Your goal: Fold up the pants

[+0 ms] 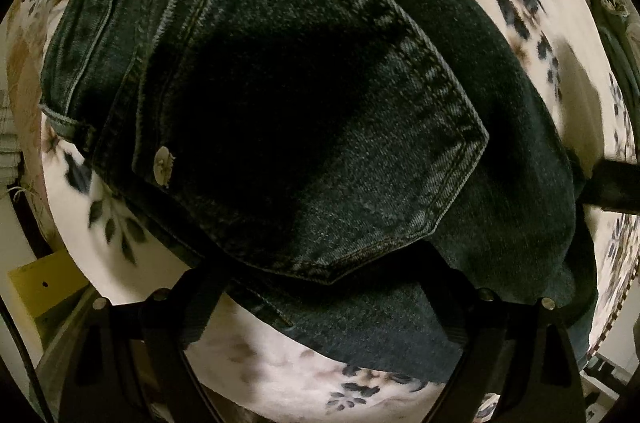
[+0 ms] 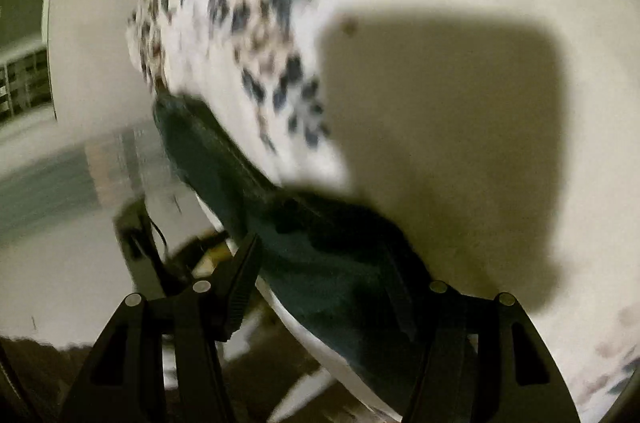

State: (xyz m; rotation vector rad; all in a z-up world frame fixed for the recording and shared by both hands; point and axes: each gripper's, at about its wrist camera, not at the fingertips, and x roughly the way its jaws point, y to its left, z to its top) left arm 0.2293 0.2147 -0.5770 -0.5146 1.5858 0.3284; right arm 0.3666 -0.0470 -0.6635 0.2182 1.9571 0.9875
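2 grippers at work over dark denim pants (image 1: 304, 127) spread on a floral bedspread (image 1: 532, 23). In the left wrist view: seat of the pants filling the middle of the frame, back pocket (image 1: 320, 143) uppermost, waistband toward the upper left, a metal rivet (image 1: 162, 167) at left centre. Left gripper (image 1: 328, 299) spread wide at the bottom of the frame, fingers on either side of the lower denim edge, nothing pinched.

In the right wrist view, heavily blurred: a strip of the same denim (image 2: 320, 243) running from left centre down to the bottom centre, along the edge of the bed. Right gripper (image 2: 332, 287) also released, fingers parted with cloth between them, contact impossible to confirm through the blur.

Judged as mid-fold: pants already doubled leg over leg, judging by the layered edge at the lower right of the left wrist view. Next move probably calls for closing on both ends and carrying 1 end across the other, keeping the layers aligned.
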